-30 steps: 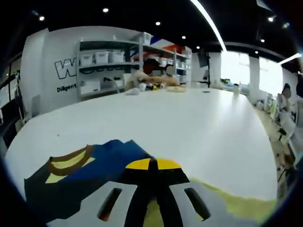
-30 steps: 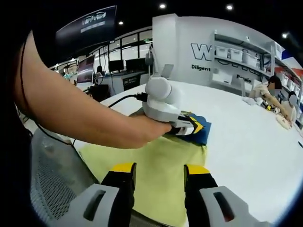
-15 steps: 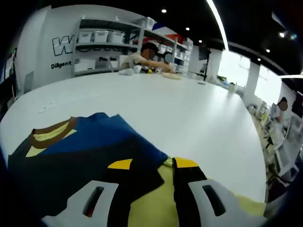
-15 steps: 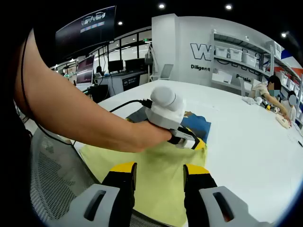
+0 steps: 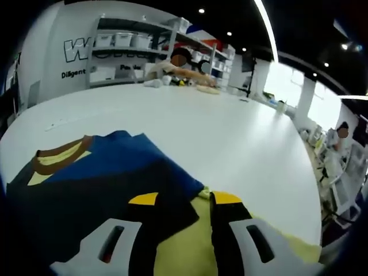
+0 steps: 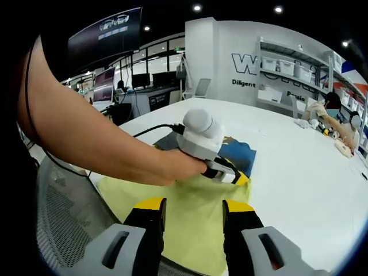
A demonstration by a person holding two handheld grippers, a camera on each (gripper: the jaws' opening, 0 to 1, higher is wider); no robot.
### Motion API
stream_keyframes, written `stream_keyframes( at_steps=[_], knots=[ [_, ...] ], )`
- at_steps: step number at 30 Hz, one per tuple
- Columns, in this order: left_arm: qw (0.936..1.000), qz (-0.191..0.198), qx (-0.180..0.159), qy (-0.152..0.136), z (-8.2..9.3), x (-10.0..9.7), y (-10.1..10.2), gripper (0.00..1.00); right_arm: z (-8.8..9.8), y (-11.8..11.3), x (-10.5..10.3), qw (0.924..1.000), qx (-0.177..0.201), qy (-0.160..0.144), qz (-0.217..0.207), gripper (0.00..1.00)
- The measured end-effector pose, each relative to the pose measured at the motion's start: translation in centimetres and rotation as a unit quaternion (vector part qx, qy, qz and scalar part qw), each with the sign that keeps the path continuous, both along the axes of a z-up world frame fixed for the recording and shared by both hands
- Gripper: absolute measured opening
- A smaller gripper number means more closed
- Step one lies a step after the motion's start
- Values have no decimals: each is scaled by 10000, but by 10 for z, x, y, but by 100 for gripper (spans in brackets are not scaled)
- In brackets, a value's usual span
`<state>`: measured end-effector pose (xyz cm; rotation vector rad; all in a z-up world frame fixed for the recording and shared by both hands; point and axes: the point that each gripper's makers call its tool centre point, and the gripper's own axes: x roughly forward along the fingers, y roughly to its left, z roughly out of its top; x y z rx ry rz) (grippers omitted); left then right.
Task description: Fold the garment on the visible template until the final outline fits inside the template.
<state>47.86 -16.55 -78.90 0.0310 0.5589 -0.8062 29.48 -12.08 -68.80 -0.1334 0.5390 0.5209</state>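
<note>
A dark blue garment [image 5: 109, 175] with a brown and yellow collar [image 5: 57, 156] lies folded on a yellow-green template [image 5: 192, 244] on the white table [image 5: 230, 138]. My left gripper [image 5: 185, 201] is open, low over the garment's near edge, with cloth under the left jaw and template under the right. In the right gripper view the same left gripper [image 6: 233, 174], held by a hand [image 6: 172, 164], rests at the garment [image 6: 240, 153] on the template [image 6: 172, 198]. My right gripper [image 6: 194, 210] is open over the template's near part, holding nothing.
A grey mesh chair [image 6: 63, 230] stands at the table's near edge beside the template. A black cable [image 6: 150, 130] runs from the left gripper. People sit at the table's far end [image 5: 187, 66] before shelves with bins [image 5: 121, 43]. The table stretches bare beyond the garment.
The left gripper, shut one second ago, has opened and tilted lower over the garment, which now lies flat. The right gripper has stayed still.
</note>
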Motion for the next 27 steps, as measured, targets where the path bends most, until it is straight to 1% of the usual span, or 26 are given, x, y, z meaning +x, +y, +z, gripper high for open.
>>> stream_keyframes(
  at_steps=[4,7,9,10,13,14,17,22,27],
  knots=[
    [10000,-23,-32,-40,4,0,1,31,-2,-1,0,10000,-19,21,-4,36],
    [9999,36,-134,-25,9,-1,4,33,-2,0,1,10000,-18,22,9,36],
    [9997,78,-191,-166,17,0,6,37,-2,2,2,10000,-18,26,37,36],
    [9996,85,-198,-179,19,-1,7,40,-2,3,2,10000,-19,27,45,36],
    [9995,93,-193,-229,24,0,11,44,-2,6,3,10000,-36,20,88,36],
    [9993,143,-194,-284,28,0,15,46,-1,7,4,9999,-40,9,104,36],
    [9989,239,-237,-315,34,0,25,56,1,9,4,9999,-32,-13,136,36],
    [9980,320,-312,-439,47,-3,43,60,1,14,4,9997,-70,-19,220,36],
    [9969,478,-351,-514,57,-5,63,69,4,22,3,9994,-76,-53,343,36]
  ],
)
